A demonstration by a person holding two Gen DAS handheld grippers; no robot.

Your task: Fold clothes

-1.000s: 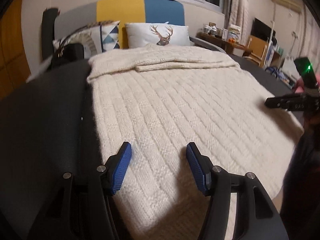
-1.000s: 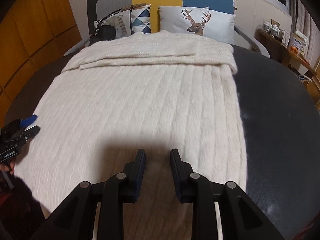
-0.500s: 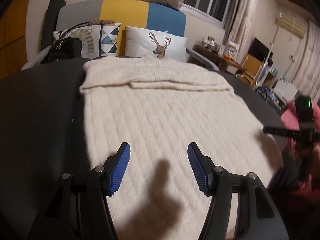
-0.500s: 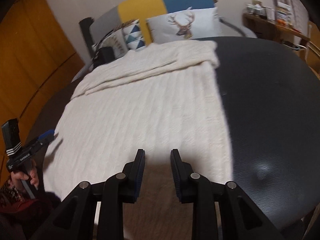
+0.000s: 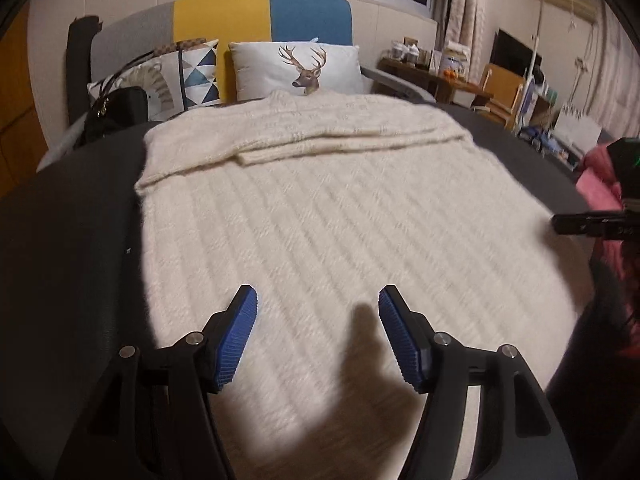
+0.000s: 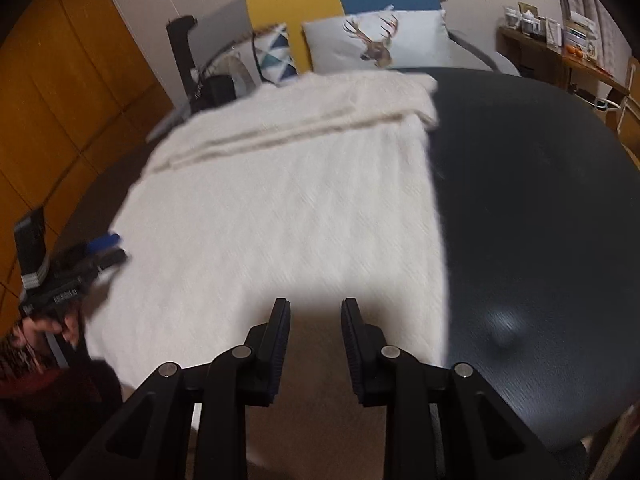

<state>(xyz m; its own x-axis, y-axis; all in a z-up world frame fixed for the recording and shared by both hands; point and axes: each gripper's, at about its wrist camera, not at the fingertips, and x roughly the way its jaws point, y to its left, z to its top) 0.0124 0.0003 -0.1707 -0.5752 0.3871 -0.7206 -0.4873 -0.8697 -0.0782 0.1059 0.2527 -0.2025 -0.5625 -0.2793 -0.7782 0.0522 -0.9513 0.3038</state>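
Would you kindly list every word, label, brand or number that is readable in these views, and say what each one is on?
No text here can be read.
White lettering on the side of the left claw, seen from the right wrist: too blurred.
Lettering on the right claw, seen from the left wrist: too small.
Packages on the side table: labels too small.
Deer pillow: picture only.

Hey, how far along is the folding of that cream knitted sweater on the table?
Done: the cream knitted sweater lies flat on the dark table, with a folded band across its far end. In hand: nothing; the left gripper and right gripper hover open over its near edge. Left: the main folds.
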